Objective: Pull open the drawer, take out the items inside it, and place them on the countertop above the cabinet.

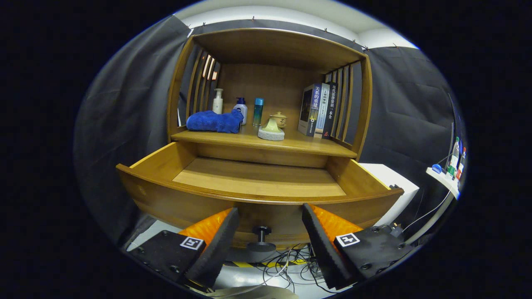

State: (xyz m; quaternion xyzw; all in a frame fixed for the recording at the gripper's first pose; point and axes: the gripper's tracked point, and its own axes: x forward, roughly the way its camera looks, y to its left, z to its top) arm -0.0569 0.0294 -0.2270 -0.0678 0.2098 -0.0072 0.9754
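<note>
Dark cloth hangs all around a wooden cabinet, and you are looking at it over your jaws [270, 243]. They are wide open and hold nothing.

Look at the drawer [257, 182] first. It is pulled out toward you, just beyond the jaws and a bit above them. Its long front edge runs side to side, across your fingers. The little black knob [261, 236] on the front sits right between the two fingers [216, 245], but neither one touches it. You can see the drawer's bare wooden floor. I see no items in it, though the front wall may hide the part nearest you.

Up past the drawer is the tabletop [291, 143]. On it are a blue towel [215, 121], three bottles [241, 109], a small pale teapot [272, 126] and some books [319, 110].

It looks like the drawer job may be nearly done. To check, you would lift the jaws up and over the front edge. You have lots of open room above the drawer. Watch the shelf lip over the back of it, and the loose wires [291, 261] down under the jaws.
</note>
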